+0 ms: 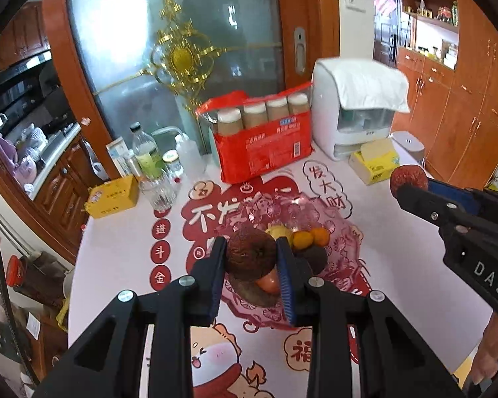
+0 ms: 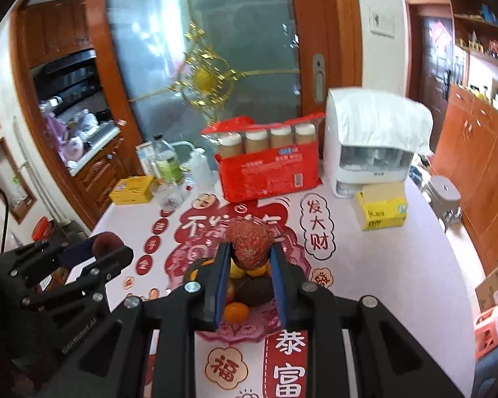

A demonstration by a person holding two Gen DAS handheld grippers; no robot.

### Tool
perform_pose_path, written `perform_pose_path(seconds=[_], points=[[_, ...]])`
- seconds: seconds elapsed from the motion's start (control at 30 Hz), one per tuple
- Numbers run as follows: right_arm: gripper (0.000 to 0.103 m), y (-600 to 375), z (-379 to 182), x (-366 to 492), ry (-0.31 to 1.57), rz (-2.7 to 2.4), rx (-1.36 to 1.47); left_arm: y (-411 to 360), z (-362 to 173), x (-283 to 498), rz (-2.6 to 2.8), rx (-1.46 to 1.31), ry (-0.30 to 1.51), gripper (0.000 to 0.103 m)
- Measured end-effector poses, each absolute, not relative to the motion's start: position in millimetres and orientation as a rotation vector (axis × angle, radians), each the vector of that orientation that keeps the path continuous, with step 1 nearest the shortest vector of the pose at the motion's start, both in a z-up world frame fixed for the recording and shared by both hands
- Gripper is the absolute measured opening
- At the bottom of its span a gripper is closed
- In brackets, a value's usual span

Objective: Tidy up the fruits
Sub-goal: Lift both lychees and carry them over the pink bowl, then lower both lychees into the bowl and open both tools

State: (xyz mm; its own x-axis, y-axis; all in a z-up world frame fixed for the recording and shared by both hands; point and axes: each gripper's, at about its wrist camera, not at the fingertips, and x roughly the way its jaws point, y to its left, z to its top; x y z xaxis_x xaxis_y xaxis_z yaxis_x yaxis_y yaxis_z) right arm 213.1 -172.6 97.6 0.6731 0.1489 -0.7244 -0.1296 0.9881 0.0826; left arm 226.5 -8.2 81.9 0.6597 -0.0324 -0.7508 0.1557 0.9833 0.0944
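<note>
the left gripper [image 1: 250, 258] is clamped on a dark brown fruit [image 1: 250, 257], held up above the bowl [image 1: 345, 232]. the right gripper [image 2: 249, 252] is clamped on a red, speckled fruit [image 2: 250, 240], also lifted over the bowl; in the left view it shows at the right side, off past the bowl's edge. the clear pink bowl sits in the middle of the tabletop [image 1: 116, 248] on its red printed cloth and holds oranges [image 1: 312, 237], a yellow fruit [image 1: 277, 230], a dark fruit [image 1: 315, 257] and a red-orange one [image 1: 269, 280]. along the far edge stand a red pack [image 1: 265, 152] of jars, a white appliance [image 1: 352, 112] under a cloth, and a yellow tissue pack [image 1: 376, 162] near the far right corner. bottles [image 1: 146, 152] and a yellow box [image 1: 113, 195] crowd the far left corner.
</note>
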Motion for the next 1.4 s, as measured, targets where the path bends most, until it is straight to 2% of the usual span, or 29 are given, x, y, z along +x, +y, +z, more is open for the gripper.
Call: perform_pose_path(seconds=[0.47, 0.6, 0.8, 0.83, 0.9, 0.93, 0.97, 1.17, 1.4], points=[[0.025, -170, -53, 280, 1.105, 0.047, 0.027, -22, -68, 320, -0.133, 0.205, 1.065, 0.028], [0.025, -173, -84, 288, 1.172, 0.039, 0.031, -22, -91, 333, -0.133, 0.191, 1.104, 0.028], [0.025, -170, -99, 295, 1.189, 0.056, 0.027, -22, -103, 340, -0.124, 0.187, 1.103, 0.028], [0.025, -170, -100, 296, 1.188, 0.062, 0.026, -22, -103, 340, -0.124, 0.184, 1.107, 0.032], [0.027, -168, -101, 297, 1.179, 0.073, 0.027, -20, -105, 340, -0.116, 0.169, 1.115, 0.056], [0.031, -168, -101, 297, 1.174, 0.077, 0.029, -19, -104, 340, -0.107, 0.163, 1.109, 0.072], [0.033, -167, -101, 297, 1.170, 0.082, 0.031, -16, -103, 339, -0.077, 0.168, 1.094, 0.079], [0.037, -171, -102, 296, 1.166, 0.100, 0.070, -4, -95, 336, -0.039, 0.146, 1.068, 0.092], [0.037, -167, -92, 289, 1.150, 0.124, 0.072, 3, -80, 324, -0.015, 0.127, 1.043, 0.093]])
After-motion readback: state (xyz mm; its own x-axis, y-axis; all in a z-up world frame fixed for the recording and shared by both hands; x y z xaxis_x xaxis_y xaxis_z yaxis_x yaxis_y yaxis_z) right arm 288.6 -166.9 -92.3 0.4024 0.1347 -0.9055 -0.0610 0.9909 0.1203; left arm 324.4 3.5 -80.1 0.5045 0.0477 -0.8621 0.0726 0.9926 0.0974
